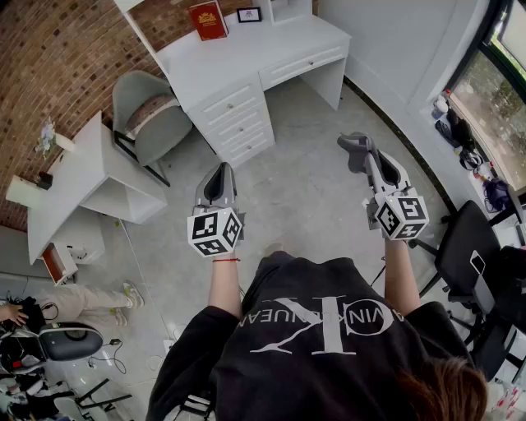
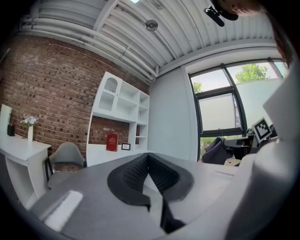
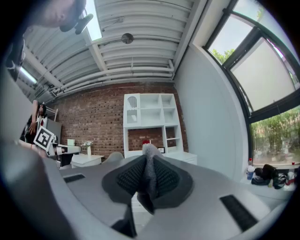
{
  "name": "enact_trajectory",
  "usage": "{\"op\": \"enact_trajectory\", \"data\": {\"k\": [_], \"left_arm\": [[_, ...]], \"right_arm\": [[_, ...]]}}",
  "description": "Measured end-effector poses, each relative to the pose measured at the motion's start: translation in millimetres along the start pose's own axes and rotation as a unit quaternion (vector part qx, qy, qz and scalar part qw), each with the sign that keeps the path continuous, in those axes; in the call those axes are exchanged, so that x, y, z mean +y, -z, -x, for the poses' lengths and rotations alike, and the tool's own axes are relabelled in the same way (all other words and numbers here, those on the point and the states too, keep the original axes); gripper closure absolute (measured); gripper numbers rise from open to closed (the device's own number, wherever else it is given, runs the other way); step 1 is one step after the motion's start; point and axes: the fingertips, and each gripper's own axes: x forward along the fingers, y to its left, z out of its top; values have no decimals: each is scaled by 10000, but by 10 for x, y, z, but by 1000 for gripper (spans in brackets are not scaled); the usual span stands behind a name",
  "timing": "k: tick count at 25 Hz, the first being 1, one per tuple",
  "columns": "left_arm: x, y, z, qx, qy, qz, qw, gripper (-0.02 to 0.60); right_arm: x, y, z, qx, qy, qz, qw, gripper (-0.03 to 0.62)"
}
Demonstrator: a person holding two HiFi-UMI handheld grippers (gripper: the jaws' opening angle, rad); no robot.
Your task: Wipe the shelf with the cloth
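Note:
A grey cloth is pinched between the black pads of my right gripper, with a fold sticking up past the tips. In the head view that right gripper hangs over the floor, with the cloth bunched at its tip. My left gripper is held level with it to the left; its pads meet with nothing between them. The white shelf unit stands against the brick wall ahead, above a white desk. A red book and a small frame rest on the desk.
A grey armchair sits left of the desk's drawers. A white side table is at the left. A black office chair and windows are at the right. A person's legs lie at the lower left.

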Motion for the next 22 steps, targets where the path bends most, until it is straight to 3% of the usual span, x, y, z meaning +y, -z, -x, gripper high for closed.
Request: {"op": "enact_trajectory", "data": {"k": [8,15,22], "left_arm": [[-152,10,-215,-10,126,21,9999,571],[-146,207,-321,272,34,64,9996,571],[-56,227,-815,261,155,-18,9995,571]], "right_arm": [[-218,31,15,10,143,3,9999,536],[-458,207,14,128,267,-217,9993,536],[-666,234,-357,18,287,-276,9992,536]]}}
